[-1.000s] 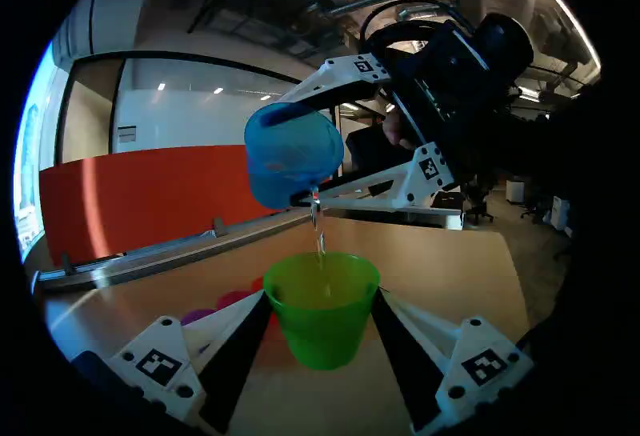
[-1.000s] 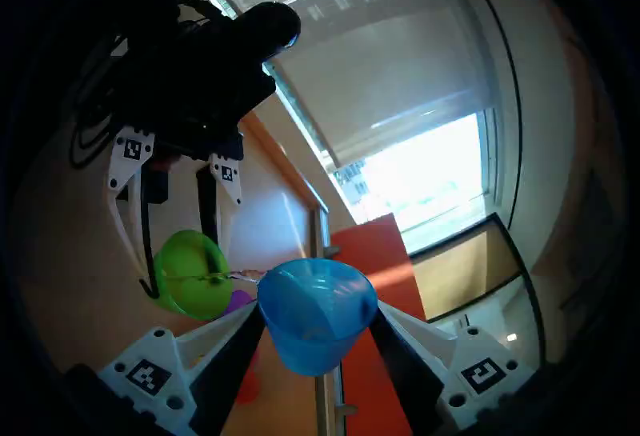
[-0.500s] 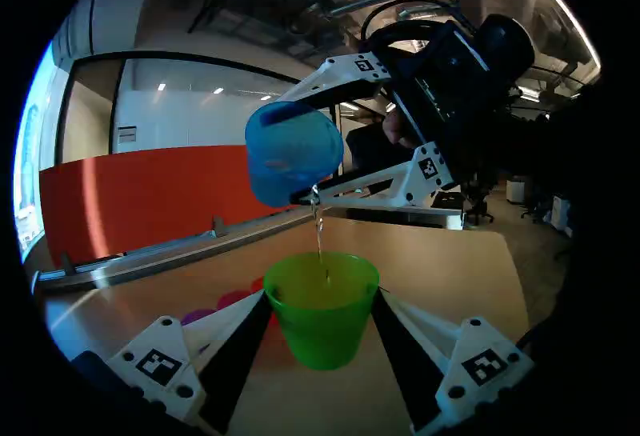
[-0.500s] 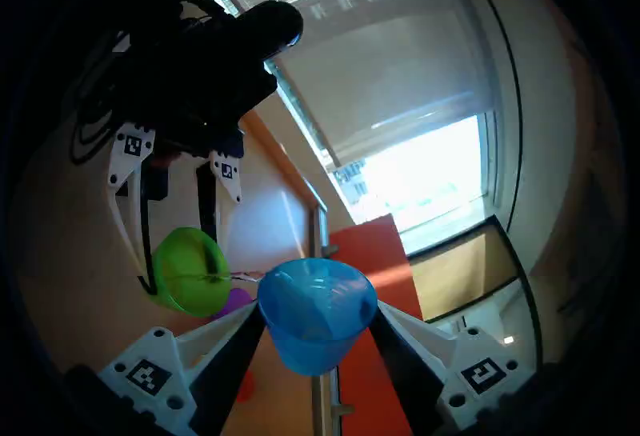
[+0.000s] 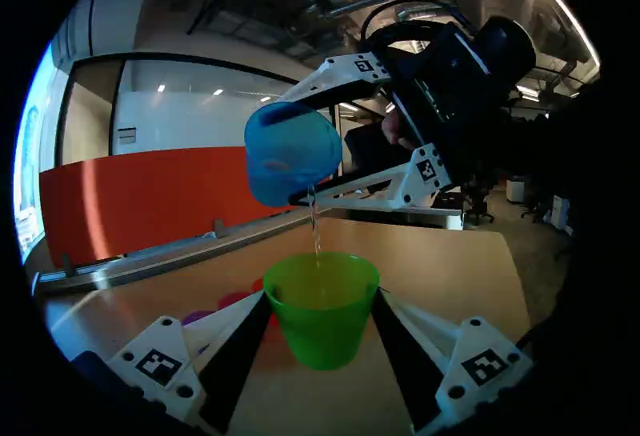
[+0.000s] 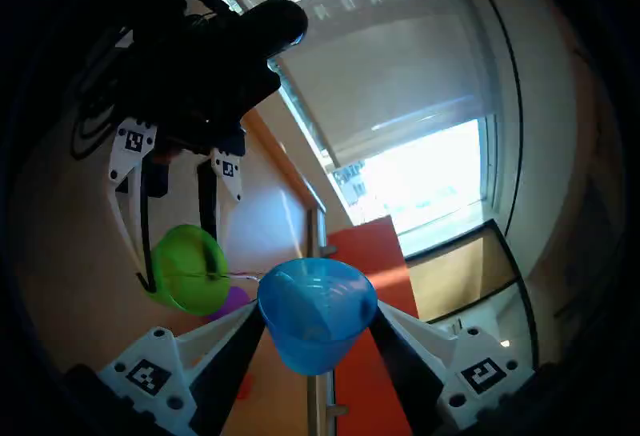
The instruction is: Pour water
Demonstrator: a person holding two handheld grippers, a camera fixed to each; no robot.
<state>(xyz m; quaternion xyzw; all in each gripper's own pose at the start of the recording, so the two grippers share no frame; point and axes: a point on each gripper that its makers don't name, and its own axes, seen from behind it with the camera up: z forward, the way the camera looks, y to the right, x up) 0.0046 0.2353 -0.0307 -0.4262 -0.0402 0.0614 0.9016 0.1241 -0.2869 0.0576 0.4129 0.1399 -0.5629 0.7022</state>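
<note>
Tilted blue cup (image 5: 288,156) lip clear above green cup (image 5: 322,308) rim

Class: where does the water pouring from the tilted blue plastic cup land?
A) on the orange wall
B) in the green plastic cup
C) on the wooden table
B: the thin water stream falls from the rim of the tilted blue plastic cup straight into the green plastic cup held below it.

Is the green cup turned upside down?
No, the green cup sits upright between the left tongs, catching a thin stream of water from the tilted blue cup.
</note>
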